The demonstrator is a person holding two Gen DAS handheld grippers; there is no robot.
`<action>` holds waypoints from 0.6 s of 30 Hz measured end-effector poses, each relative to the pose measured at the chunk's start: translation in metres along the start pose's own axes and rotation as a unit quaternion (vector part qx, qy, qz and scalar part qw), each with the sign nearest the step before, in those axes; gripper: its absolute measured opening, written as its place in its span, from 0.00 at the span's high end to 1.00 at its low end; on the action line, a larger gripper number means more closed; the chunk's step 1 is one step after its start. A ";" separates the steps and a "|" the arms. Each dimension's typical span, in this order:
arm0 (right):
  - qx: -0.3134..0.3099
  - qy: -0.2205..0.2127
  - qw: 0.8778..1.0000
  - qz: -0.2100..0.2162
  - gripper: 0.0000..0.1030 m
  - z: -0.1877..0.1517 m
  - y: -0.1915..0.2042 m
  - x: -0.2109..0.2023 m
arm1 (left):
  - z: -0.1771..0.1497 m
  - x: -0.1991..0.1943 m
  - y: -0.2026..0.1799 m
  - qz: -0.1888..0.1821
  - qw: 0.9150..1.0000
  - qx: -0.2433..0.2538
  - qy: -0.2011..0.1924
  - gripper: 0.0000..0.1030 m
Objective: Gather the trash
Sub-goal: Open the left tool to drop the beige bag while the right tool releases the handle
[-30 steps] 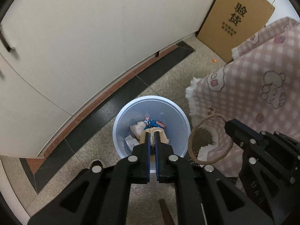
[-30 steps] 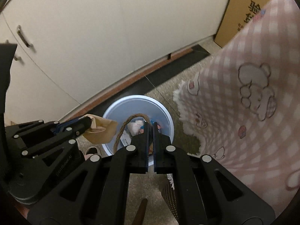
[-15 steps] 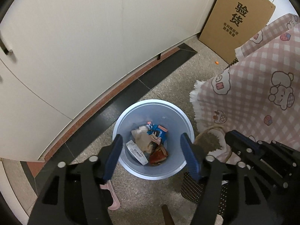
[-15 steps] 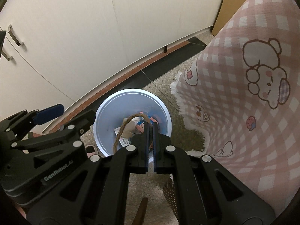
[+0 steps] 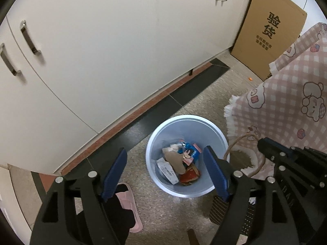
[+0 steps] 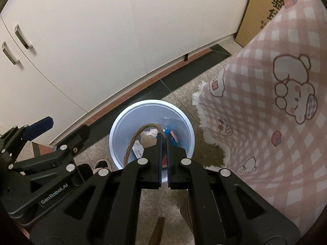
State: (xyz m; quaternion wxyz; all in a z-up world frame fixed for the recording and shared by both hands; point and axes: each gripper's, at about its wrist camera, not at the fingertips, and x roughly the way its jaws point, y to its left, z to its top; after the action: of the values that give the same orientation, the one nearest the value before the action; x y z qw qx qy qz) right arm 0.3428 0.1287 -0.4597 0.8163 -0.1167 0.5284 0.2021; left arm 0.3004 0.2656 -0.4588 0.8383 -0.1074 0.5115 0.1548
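A pale blue trash bin [image 5: 212,130] stands on the speckled floor and holds several wrappers and a tan paper scrap [image 5: 175,160]. My left gripper [image 5: 165,170] is open and empty above the bin's near side. My right gripper [image 6: 164,140] is shut on a brown rope loop [image 6: 136,136] and holds it over the bin [image 6: 122,126]. In the left wrist view the rope loop [image 5: 241,140] hangs from the right gripper [image 5: 263,144] by the bin's right rim.
White cabinet doors [image 5: 122,51] run along the back. A pink checked tablecloth [image 6: 265,112] hangs at the right. A cardboard box [image 5: 267,30] leans at the far right. A pink slipper [image 5: 127,200] lies left of the bin.
My left gripper opened and dropped the tan paper scrap into the bin, then drew back and up. My right gripper stayed shut on the rope loop over the bin.
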 end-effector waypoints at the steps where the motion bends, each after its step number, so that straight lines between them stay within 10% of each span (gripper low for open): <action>1: -0.001 -0.002 1.000 0.000 0.97 0.001 -0.001 0.001 | -0.001 -0.001 0.001 0.002 1.000 -0.001 -0.003 0.27; 13: 0.003 0.003 1.000 0.024 0.93 0.004 0.001 0.020 | -0.005 -0.003 0.012 0.008 1.000 -0.022 -0.003 0.27; 18: 0.008 -0.013 0.999 0.031 0.58 0.007 0.000 0.011 | -0.003 -0.011 0.016 0.007 1.000 -0.025 -0.009 0.27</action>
State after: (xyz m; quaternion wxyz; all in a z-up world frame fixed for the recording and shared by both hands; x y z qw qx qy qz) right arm 0.3530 0.1339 -0.4670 0.8175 -0.0914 0.5225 0.2246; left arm 0.2875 0.2775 -0.4505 0.8391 -0.1231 0.5003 0.1745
